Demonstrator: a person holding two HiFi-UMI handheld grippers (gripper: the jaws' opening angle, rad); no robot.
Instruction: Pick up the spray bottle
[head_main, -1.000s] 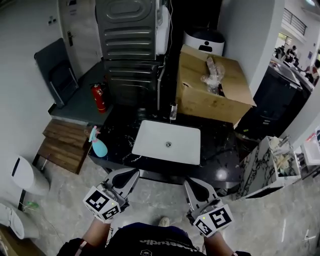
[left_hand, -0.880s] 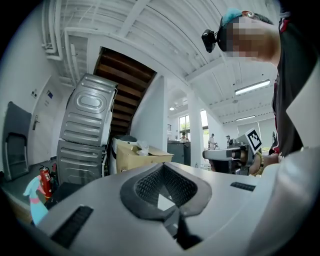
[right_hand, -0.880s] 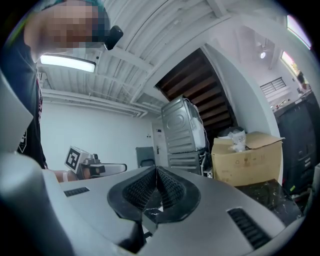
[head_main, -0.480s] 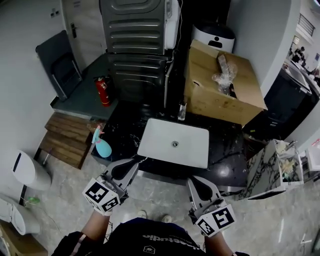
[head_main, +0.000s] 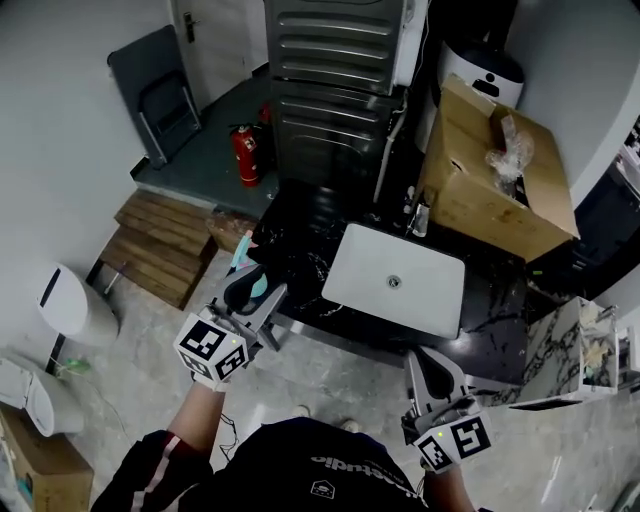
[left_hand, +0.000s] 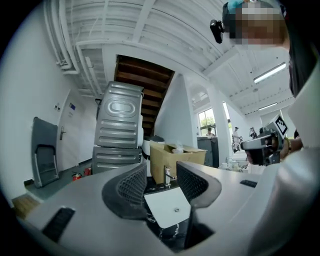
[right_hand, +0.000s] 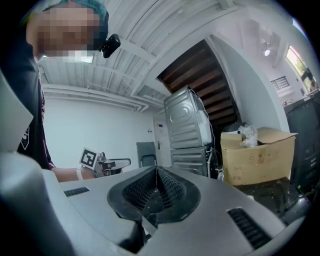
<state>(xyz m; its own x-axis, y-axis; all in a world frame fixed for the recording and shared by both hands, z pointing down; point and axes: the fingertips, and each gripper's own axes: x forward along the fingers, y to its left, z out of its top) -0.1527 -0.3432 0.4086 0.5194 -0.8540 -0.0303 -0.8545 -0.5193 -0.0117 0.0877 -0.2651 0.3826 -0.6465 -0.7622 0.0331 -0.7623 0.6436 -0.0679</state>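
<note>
The spray bottle (head_main: 244, 252), light blue with a pink trigger, stands at the left corner of the black counter (head_main: 305, 245). In the head view my left gripper (head_main: 257, 296) reaches over it and covers most of its body. The jaws are opening. The left gripper view shows nothing between the left gripper's (left_hand: 162, 172) jaws, only the white sink (left_hand: 167, 208) and the tap beyond, and the bottle is out of sight there. My right gripper (head_main: 423, 360) hangs back before the counter's front edge, shut and empty, its jaws (right_hand: 156, 172) meeting.
A white sink (head_main: 395, 280) is set in the counter, with a tap (head_main: 420, 215) behind it. A cardboard box (head_main: 490, 190), stacked grey appliances (head_main: 340, 70), a red fire extinguisher (head_main: 245, 155), wooden steps (head_main: 160, 245) and a white bin (head_main: 75, 300) stand around.
My left gripper has moved forward to the counter's left corner, over the spray bottle, and its jaws have parted. The right gripper also moved forward and stayed shut.
</note>
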